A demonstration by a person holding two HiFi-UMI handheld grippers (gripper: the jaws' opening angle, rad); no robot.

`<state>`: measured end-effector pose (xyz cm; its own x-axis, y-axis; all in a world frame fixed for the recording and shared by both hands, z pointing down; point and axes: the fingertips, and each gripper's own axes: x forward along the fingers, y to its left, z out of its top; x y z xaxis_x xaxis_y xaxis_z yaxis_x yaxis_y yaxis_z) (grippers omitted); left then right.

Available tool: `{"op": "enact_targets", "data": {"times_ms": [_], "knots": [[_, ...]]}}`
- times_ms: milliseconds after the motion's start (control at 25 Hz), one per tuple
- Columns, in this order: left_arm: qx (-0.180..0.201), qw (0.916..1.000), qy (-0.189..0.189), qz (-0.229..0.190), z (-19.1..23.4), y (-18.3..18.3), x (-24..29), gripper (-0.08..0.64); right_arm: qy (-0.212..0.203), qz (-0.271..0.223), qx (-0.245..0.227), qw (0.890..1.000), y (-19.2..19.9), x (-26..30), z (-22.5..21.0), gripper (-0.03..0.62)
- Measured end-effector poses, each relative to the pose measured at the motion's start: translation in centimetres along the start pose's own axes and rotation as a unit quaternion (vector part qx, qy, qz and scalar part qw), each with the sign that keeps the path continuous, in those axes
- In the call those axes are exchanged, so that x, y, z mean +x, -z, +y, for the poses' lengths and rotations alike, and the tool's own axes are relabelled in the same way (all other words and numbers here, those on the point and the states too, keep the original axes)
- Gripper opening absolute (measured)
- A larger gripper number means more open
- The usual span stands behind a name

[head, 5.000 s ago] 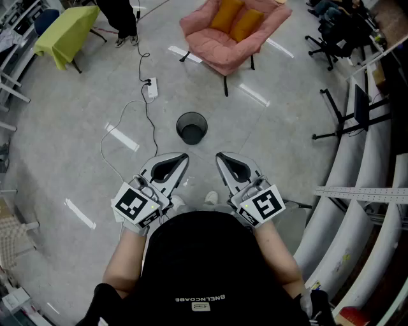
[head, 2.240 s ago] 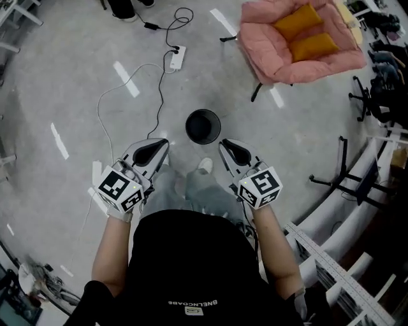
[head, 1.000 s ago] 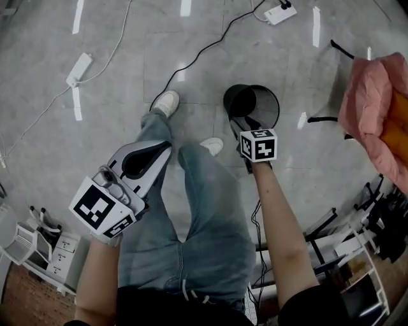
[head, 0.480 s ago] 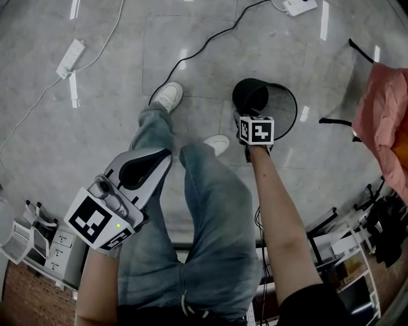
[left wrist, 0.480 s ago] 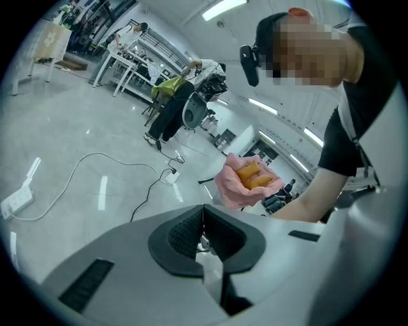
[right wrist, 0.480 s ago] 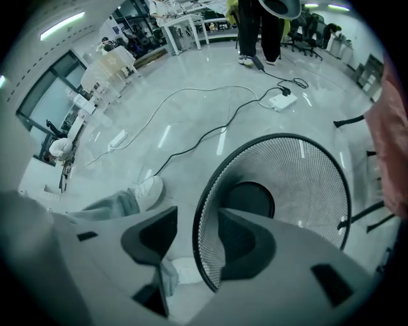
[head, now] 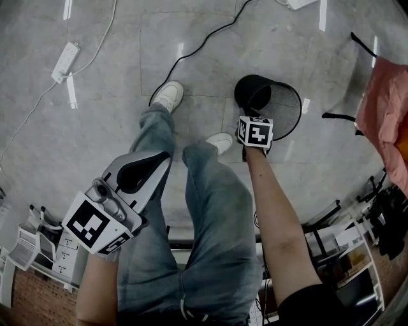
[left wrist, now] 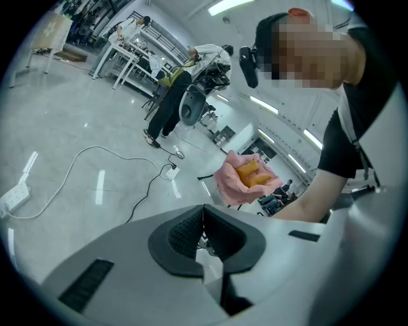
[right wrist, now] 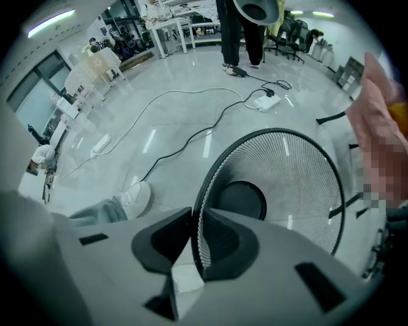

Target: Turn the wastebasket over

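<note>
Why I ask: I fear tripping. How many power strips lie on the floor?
2: one power strip at the head view's upper left, another cut by its top edge beyond the wastebasket. Others may be hidden.

Left gripper [left wrist: 203,216] closed on nothing, pink armchair [left wrist: 245,180] seemingly beyond.

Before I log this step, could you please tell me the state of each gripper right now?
Left gripper: jaws closed, holding nothing.
Right gripper: jaws closing on the wastebasket rim, which sits between them.

Upright black mesh wastebasket [head: 274,105] on floor
</note>
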<state>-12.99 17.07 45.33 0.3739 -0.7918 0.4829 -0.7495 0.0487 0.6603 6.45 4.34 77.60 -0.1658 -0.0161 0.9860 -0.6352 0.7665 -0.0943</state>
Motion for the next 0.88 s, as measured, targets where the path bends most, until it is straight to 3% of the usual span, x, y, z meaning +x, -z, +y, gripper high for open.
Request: {"op": "enact_targets", "data": {"times_ms": [240, 600, 760, 880], "knots": [[-0.009, 0.9994, 0.017, 0.029, 1.7, 0.2, 0.5, 0.014, 0.065, -0.012, 0.031, 0.997, 0.3, -0.1, 0.0, 0.049], [0.034, 0.9904, 0.099, 0.09, 1.1, -2.6, 7.2, 0.014, 0.107, -0.031, 0.033, 0.993, 0.2, -0.5, 0.7, 0.048], [0.044, 0.9854, 0.12, 0.112, 0.8, -2.8, 8.9, 0.014, 0.096, -0.03, 0.038, 0.994, 0.5, 0.2, 2.8, 0.049], [0.048, 0.9824, 0.128, 0.127, 0.9, -2.5, 9.1, 0.014, 0.065, -0.022, 0.052, 0.996, 1.3, 1.0, 5.3, 0.094]]}}
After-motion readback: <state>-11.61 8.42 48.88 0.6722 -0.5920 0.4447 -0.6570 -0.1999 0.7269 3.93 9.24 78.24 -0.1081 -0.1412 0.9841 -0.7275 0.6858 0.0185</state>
